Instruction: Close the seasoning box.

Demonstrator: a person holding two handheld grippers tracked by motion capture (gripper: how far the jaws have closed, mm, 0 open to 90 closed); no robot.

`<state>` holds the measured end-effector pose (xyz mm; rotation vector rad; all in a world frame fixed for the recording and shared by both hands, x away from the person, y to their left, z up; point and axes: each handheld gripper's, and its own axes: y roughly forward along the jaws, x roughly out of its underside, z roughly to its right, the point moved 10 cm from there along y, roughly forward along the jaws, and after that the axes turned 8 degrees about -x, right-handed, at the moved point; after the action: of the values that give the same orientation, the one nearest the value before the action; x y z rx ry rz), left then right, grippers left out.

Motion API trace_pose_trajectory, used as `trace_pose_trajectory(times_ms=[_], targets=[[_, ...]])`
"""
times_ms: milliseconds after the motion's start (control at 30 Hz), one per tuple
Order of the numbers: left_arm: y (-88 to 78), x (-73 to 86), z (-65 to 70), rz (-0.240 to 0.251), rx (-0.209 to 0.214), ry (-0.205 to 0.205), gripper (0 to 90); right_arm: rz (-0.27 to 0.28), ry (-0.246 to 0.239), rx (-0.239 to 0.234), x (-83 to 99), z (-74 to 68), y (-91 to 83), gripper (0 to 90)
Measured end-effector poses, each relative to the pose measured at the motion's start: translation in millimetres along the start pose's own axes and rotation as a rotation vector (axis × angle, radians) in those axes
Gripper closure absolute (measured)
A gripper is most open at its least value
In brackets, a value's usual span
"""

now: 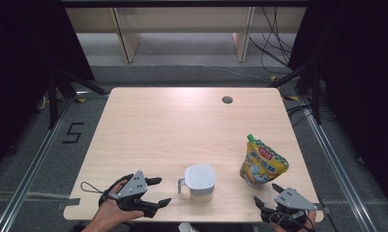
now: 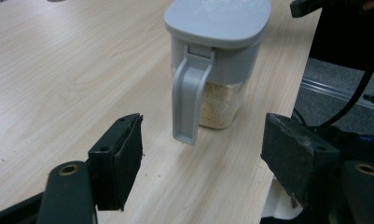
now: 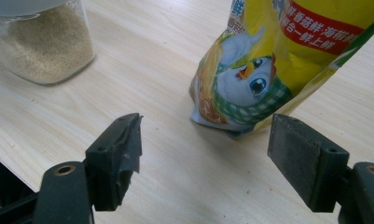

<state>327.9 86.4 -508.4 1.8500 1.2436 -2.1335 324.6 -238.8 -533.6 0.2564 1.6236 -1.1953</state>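
Observation:
A clear container (image 1: 200,181) with a grey lid and a grey handle stands near the table's front edge and holds beige grains. My left gripper (image 1: 161,191) lies just left of it, open, with its jaws aimed at the handle (image 2: 188,100) and nothing between them. In the left gripper view my left gripper (image 2: 203,140) stays short of the container (image 2: 217,56). To the right stands a yellow pouch (image 1: 262,162) with a green cap. My right gripper (image 1: 266,193) is open in front of the pouch (image 3: 278,60), apart from it. The container (image 3: 45,42) shows at the upper left in the right gripper view.
The wooden table (image 1: 172,125) has a round cable hole (image 1: 227,100) near its far edge. Its right edge (image 2: 287,84) runs close by the container in the left gripper view. Beyond the table are desk legs, floor cables and black stands at both sides.

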Motion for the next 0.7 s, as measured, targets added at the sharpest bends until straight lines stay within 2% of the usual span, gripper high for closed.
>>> trace_pose_trajectory(times_ms=[200,300,367,400,467,500,567,700], targets=[[0.6,9.1,-0.7,-0.016,-0.007,-0.002,26.9,-0.019,0.010,-0.021,2.4,-3.9,1.3,26.9],[0.9,12.9,-1.3,-0.021,-0.019,-0.006,25.8,-0.007,-0.009,-0.015,0.8,-2.5,1.9,26.7],[1.2,15.9,-0.5,-0.030,-0.009,-0.008,25.1,-0.006,-0.012,-0.015,0.6,-2.7,2.3,26.5],[1.1,17.1,-0.9,-0.032,-0.024,-0.006,24.9,-0.008,-0.016,-0.023,0.9,-3.2,2.8,26.3],[3.3,20.3,-0.3,-0.034,-0.033,0.002,24.5,-0.020,0.006,-0.035,2.7,-5.5,3.1,26.0],[5.3,23.1,1.2,-0.042,-0.033,-0.001,24.2,-0.018,-0.005,-0.016,2.3,-3.5,2.5,25.8],[9.7,28.6,4.7,-0.057,-0.021,0.004,24.2,-0.015,-0.021,-0.021,1.6,-3.7,3.2,25.6],[18.6,33.9,5.7,-0.065,-0.043,0.021,24.2,-0.023,-0.027,-0.032,2.5,-5.6,4.5,25.4]])
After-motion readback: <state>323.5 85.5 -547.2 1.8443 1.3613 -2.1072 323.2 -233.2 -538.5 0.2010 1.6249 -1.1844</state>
